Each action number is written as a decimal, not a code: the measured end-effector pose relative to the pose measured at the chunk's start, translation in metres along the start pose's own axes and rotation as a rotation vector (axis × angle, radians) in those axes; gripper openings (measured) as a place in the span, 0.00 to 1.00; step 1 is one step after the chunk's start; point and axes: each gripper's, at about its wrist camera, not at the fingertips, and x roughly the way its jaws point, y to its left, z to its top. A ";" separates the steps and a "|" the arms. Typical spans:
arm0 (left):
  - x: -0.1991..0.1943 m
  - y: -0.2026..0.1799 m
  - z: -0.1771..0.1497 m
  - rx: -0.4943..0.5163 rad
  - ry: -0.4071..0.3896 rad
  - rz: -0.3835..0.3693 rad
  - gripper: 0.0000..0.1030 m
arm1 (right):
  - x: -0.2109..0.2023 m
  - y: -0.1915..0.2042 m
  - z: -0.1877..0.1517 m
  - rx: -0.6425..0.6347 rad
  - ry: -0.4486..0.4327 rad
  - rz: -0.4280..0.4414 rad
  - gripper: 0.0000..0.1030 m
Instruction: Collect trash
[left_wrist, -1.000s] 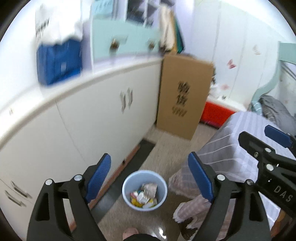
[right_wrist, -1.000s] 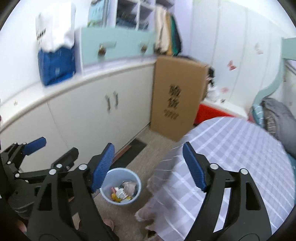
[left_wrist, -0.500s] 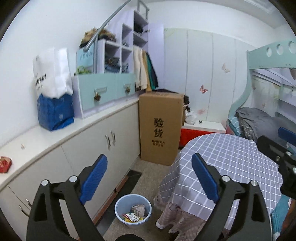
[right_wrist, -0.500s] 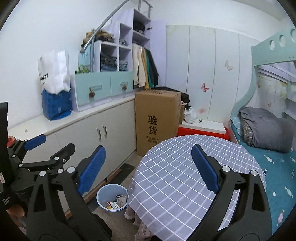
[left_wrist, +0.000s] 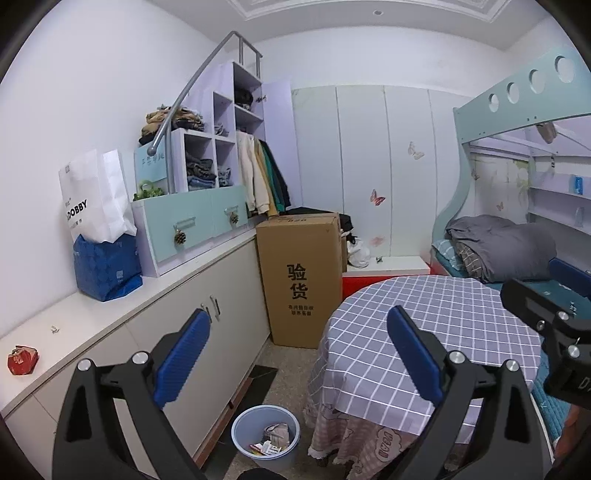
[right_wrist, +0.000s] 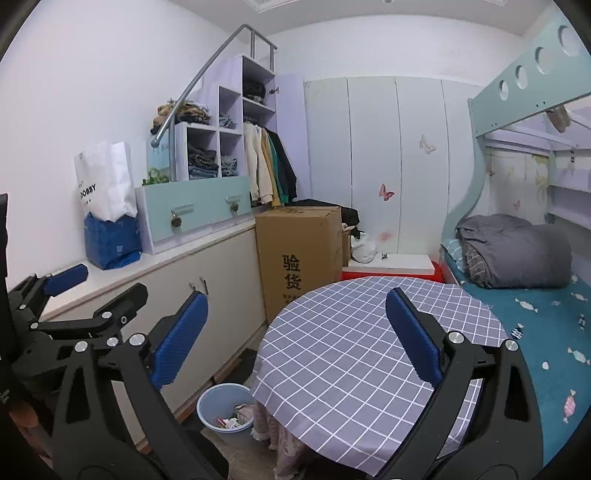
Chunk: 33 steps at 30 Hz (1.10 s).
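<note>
A pale blue bin (left_wrist: 265, 437) (right_wrist: 225, 410) stands on the floor between the white cabinets and the round table, with crumpled paper and wrappers inside. A red crumpled wrapper (left_wrist: 22, 360) lies on the white counter (left_wrist: 92, 325) at the far left. My left gripper (left_wrist: 295, 321) is held above the bin, its jaws opening, with nothing between them. My right gripper (right_wrist: 295, 301) hangs over the checked table (right_wrist: 369, 350), its jaws opening too, also bare. Each gripper shows at the edge of the other's view.
A tall cardboard box (left_wrist: 299, 280) stands past the cabinets. A blue bag (left_wrist: 107, 266) with a white paper bag sits on the counter beside teal drawers. A bunk bed with a grey blanket (right_wrist: 517, 251) lies to the right. A red box (left_wrist: 384, 284) sits behind the table.
Both grippers have risen and drawn back from the bin, tilting up toward the room. The bin now sits smaller and lower in both views. Both pairs of jaws have spread a little wider.
</note>
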 end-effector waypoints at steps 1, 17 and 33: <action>-0.004 -0.001 -0.001 0.000 -0.005 -0.003 0.92 | -0.003 0.000 -0.002 0.007 -0.003 0.009 0.92; -0.021 -0.002 -0.009 -0.027 -0.034 -0.015 0.93 | -0.016 0.002 -0.016 -0.007 -0.022 -0.025 0.93; -0.018 0.002 -0.009 -0.047 -0.027 -0.007 0.93 | -0.012 0.008 -0.019 -0.008 -0.009 -0.018 0.93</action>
